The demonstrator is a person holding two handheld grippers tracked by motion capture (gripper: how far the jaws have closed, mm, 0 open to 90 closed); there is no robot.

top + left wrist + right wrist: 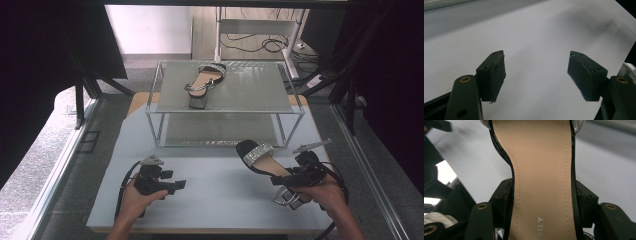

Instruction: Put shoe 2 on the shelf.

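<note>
A black heeled sandal [265, 160] with a tan insole and a glittery toe strap hangs tilted above the white table [215, 185] at the front right. My right gripper [295, 176] is shut on its waist; in the right gripper view both pads [505, 200] press the sides of the sandal [541, 180]. A matching sandal [204, 80] stands on the top shelf of the glass rack [250, 95]. My left gripper [176, 186] rests low at the front left, open, with bare table between its pads [496, 75] in the left gripper view.
The two-tier glass rack on metal legs takes up the back of the table; its lower shelf [220, 131] holds nothing. Black frame posts [80, 95] stand at both sides. Cables [270, 45] lie on the floor behind.
</note>
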